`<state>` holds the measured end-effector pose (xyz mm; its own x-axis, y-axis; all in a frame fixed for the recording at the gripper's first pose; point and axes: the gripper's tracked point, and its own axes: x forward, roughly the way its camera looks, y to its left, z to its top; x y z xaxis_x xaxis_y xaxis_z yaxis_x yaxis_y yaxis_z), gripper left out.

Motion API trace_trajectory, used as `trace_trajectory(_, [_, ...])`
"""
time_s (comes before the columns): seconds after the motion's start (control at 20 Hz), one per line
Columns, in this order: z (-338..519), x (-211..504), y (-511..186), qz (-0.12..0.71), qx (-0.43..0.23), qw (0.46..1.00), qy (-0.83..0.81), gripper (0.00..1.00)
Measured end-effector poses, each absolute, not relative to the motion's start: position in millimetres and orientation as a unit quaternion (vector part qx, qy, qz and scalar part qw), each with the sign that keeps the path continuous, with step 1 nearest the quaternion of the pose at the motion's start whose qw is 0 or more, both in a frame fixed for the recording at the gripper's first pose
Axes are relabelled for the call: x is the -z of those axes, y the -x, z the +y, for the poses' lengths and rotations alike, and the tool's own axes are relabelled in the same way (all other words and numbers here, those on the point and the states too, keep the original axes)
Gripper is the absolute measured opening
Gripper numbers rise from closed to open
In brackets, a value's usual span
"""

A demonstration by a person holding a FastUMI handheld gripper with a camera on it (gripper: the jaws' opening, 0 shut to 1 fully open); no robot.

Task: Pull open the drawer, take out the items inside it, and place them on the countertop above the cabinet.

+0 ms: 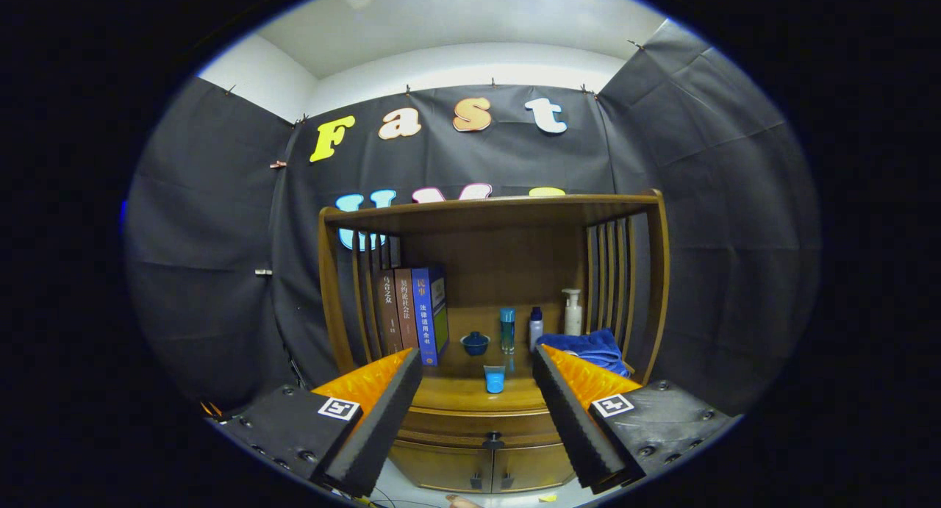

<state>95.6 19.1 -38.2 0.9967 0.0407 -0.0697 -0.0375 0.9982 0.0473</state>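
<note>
The gripper (478, 365) was seen at the bottom of the frame with its two fingers (382, 412) spread wide apart and nothing held between them. Both foam-lined fingers were pointed toward a wooden cabinet (492, 420) standing in the lower centre of the frame, well beyond the fingertips.

The drawer (478, 426) was located directly beneath the countertop (470, 394), in the lower centre, and was found fully closed. A small dark knob (492, 442) was noted at the middle of its front, above two lower doors (481, 467). The contents of the drawer were hidden and could not be assessed.

It was judged that the drawer front is rigid wood and would slide with some resistance, so a straight, level pull would be required. The knob was considered the only sound place to take hold; being small and probably smooth, it was thought liable to slip unless both pads were closed squarely on it.

On the countertop, a blue cup (494, 379) was recorded near the front edge, with a dark bowl (475, 342), bottles (537, 328), a blue cloth (588, 346) and books (412, 313) further back. Free space for placing items was judged limited to the front left and centre.
</note>
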Motion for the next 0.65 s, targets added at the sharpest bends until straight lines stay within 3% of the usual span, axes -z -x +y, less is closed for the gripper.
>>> trace_trajectory(0.65, [18.8,14.7,-73.4,0.019,-0.014,1.000,-0.019,0.99])
